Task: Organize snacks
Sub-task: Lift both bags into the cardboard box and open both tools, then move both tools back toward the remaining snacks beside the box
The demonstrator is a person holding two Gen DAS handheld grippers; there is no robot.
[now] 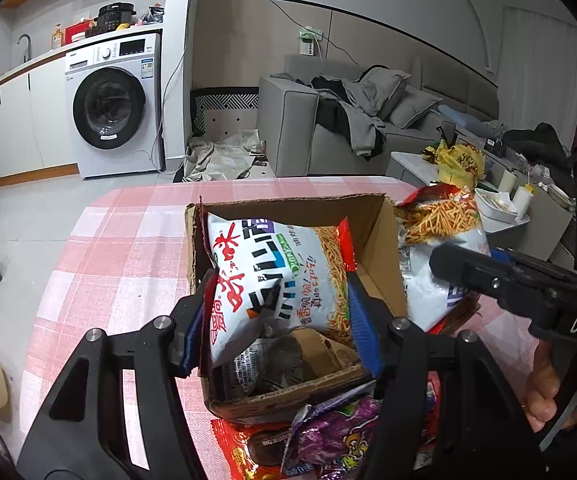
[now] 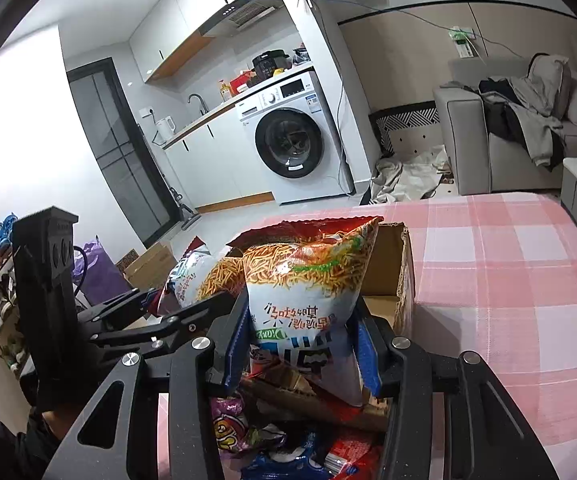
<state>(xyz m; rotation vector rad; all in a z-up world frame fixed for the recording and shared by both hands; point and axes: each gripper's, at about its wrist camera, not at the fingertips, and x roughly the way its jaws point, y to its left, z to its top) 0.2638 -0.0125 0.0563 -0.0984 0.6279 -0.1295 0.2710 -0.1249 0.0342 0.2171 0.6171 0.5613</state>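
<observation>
1. Snack bags sit in and around a cardboard box (image 1: 372,236) on the tabletop (image 1: 128,232), which is covered in a pink checked cloth.
2. Far left, left wrist view: a washing machine (image 1: 114,108) stands under a counter, well apart from the tabletop.
3. Left hand-held gripper (image 1: 276,316): its blue-padded fingers (image 1: 358,316) are closed against both sides of a white noodle-snack bag (image 1: 272,276). The bag hangs tilted over the box opening, its lower end inside the box walls.
4. Box interior: a dark, greyish packet (image 1: 276,364) lies at the bottom, below the held bag.
5. Near edge of the box: a purple snack bag (image 1: 336,432) and a red snack bag (image 1: 240,452) lie on the tabletop, touching the box front.
6. Right hand-held gripper (image 2: 300,344): its fingers (image 2: 368,348) clamp the lower part of a second noodle-snack bag (image 2: 308,280), held upright with its print upside down, just beside the box's right wall.
7. Right of the left wrist view: a grey sofa (image 1: 288,128) with clothes heaped on it, and a low side table (image 1: 408,164) carrying a yellow bag (image 1: 456,160).
</observation>
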